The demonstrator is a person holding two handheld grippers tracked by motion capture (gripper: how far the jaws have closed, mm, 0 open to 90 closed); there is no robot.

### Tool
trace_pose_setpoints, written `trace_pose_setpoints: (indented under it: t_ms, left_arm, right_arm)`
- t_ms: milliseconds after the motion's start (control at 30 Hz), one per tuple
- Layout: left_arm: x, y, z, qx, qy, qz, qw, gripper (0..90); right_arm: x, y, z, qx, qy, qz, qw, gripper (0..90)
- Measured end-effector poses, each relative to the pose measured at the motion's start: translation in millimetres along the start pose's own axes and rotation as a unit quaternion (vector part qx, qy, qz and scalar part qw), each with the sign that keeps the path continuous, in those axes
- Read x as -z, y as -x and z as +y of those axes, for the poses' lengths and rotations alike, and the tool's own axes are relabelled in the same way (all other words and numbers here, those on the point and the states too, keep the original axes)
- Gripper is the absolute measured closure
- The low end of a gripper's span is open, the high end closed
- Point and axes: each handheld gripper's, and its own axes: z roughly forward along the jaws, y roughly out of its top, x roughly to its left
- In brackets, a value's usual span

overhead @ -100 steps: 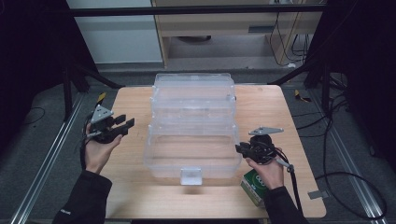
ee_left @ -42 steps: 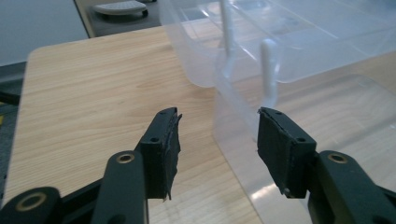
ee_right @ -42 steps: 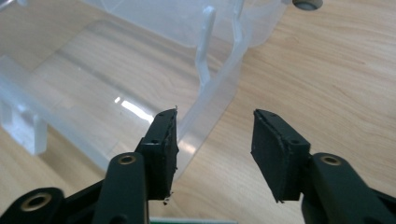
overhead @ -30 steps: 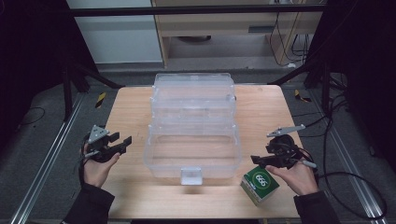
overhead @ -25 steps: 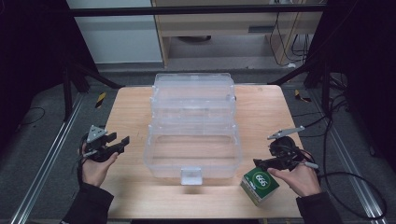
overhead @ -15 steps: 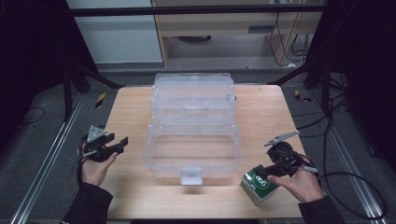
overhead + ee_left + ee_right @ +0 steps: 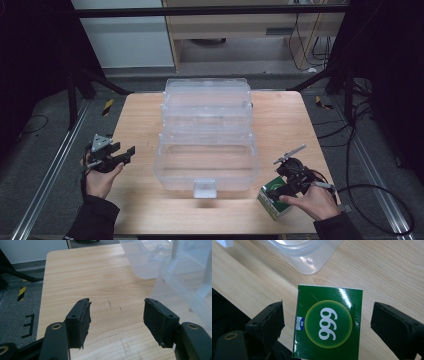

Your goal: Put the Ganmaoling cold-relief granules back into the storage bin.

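Change, right claw: the right claw [image 7: 280,191] has come down and toward the person since the earliest frame, from beside the clear container to the green box; its jaws have just been opening, with the box between them.
Change, left claw: the left claw [image 7: 120,155] has shifted toward the near-left part of the surface since the earliest frame.
Right claw state: jaws apart. In the right gripper view the green box [image 7: 328,326] lies between them, with a gap on each side; neither pad presses on it.
Left claw state: jaws apart, with bare wood between them in the left gripper view.
Green box: flat on the surface directly under the right claw, with a yellow-green disc and white "999" on its top face. In the high view the green box [image 7: 274,196] sits at the near-right corner of the surface.
Surface: light wooden surface [image 7: 140,117] with rounded corners; faint dark marks show just beyond the left claw [image 7: 116,315].
Room: grey floor, black frame legs, cables on the floor beyond the right claw, and a striped yellow-black marker on the floor beyond the left claw.
Clear container: a transparent plastic container [image 7: 207,132] with stepped open tiers stands between the two claws, with a latch tab on its near wall; its contents cannot be told.
Container edge: a rounded clear edge lies just beyond the green box in the right gripper view.
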Motion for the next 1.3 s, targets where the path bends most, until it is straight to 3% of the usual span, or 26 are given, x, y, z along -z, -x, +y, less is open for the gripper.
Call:
trace_pose_setpoints:
  t_ms: [367,867,1300]
  left_arm:
    - [-4.7,2.4,-0.1,-0.008,-0.006,-0.005,0.9999,37.0]
    - [-8.3,3.1,-1.9,-0.013,-0.014,-0.008,0.9998,36.6]
    - [-8.8,5.1,-1.5,-0.016,-0.016,-0.01,0.9997,36.6]
  right_arm:
    - [-17.3,-2.3,-1.7,0.001,-0.05,0.002,0.9988,7.0]
    - [-35.6,2.2,0.0,0.0,-0.081,-0.001,0.9967,10.8]
    - [-40.3,2.2,2.7,-0.007,-0.101,-0.006,0.9948,15.2]
